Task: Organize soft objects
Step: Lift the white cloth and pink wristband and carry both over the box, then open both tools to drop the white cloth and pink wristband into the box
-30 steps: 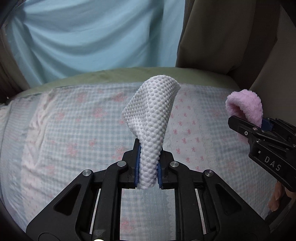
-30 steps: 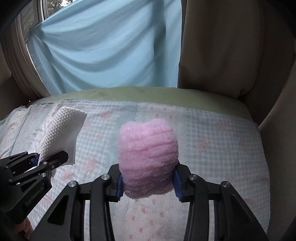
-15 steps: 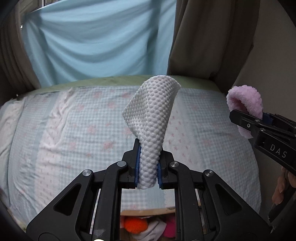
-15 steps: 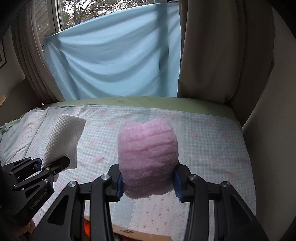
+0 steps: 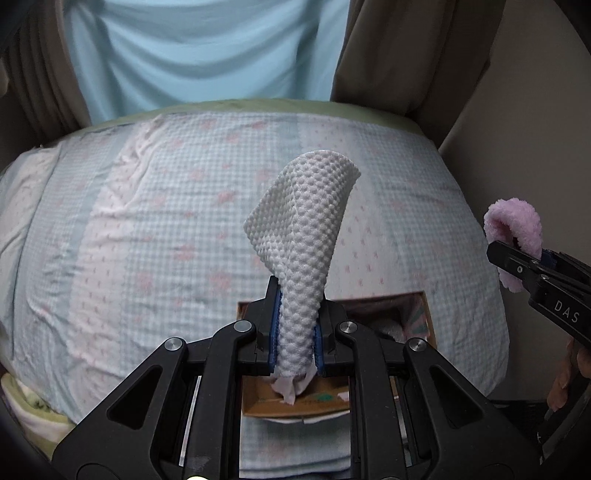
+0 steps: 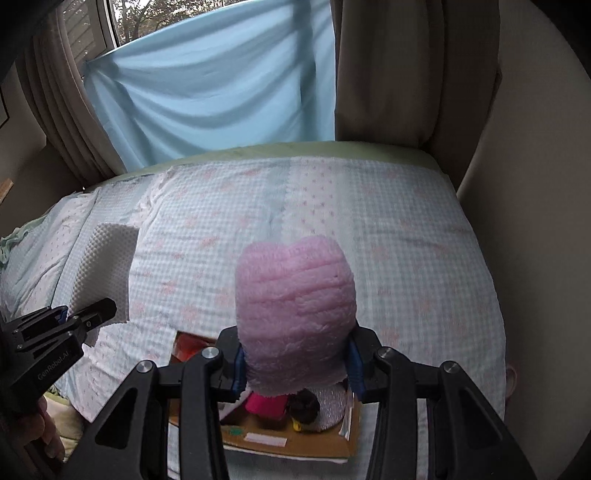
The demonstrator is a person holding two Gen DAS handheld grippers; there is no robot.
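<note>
A checked bed (image 5: pixel 155 236) fills both views, with a cardboard box (image 6: pixel 314 441) at its near edge. Above the box, the right tongs (image 6: pixel 297 363) grasp a pink fluffy cloth (image 6: pixel 295 302); the left tongs (image 5: pixel 295 328) clench a white dimpled cloth (image 5: pixel 306 236).

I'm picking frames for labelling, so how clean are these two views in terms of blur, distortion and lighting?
Left wrist: white waffle cloth in the left gripper is sharp, the bedspread softly smeared, edges bowed by fisheye with dark corners. Right wrist: pink fluffy cloth is sharp, daylight at the window is bright but unglared, and the light is dim and even.
</note>
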